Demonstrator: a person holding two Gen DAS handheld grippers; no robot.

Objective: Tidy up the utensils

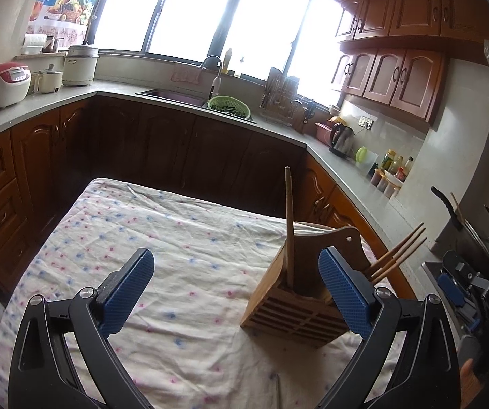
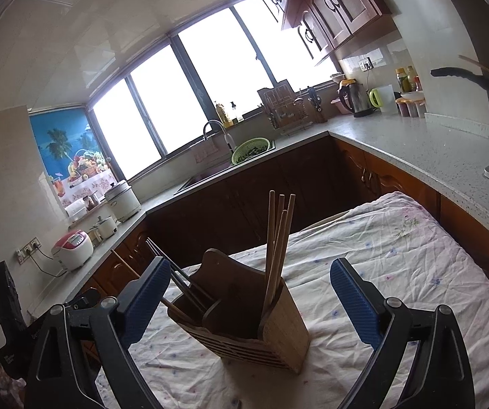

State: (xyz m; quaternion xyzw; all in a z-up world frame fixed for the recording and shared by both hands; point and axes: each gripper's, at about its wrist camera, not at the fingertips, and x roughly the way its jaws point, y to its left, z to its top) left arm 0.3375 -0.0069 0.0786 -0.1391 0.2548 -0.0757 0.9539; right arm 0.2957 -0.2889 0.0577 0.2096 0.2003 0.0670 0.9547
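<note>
A wooden utensil holder (image 1: 295, 303) stands on the table's floral cloth (image 1: 176, 238). Two light chopsticks (image 1: 289, 221) stand upright in it and several more (image 1: 398, 255) lean out to the right. My left gripper (image 1: 237, 289) is open with nothing between its blue pads (image 1: 132, 293); the holder sits just inside the right pad. In the right wrist view the holder (image 2: 278, 334) is between the spread fingers of my open right gripper (image 2: 251, 301). The pads do not touch it. Light chopsticks (image 2: 278, 238) stand in it and darker ones (image 2: 176, 276) lean left.
Grey counters with wooden cabinets wrap around the table. On them are a sink with a green colander (image 1: 229, 106), a kettle (image 1: 341, 138), bottles (image 1: 394, 163) and a rice cooker (image 1: 5, 83). The right-hand device (image 1: 462, 293) shows at the left wrist view's right edge.
</note>
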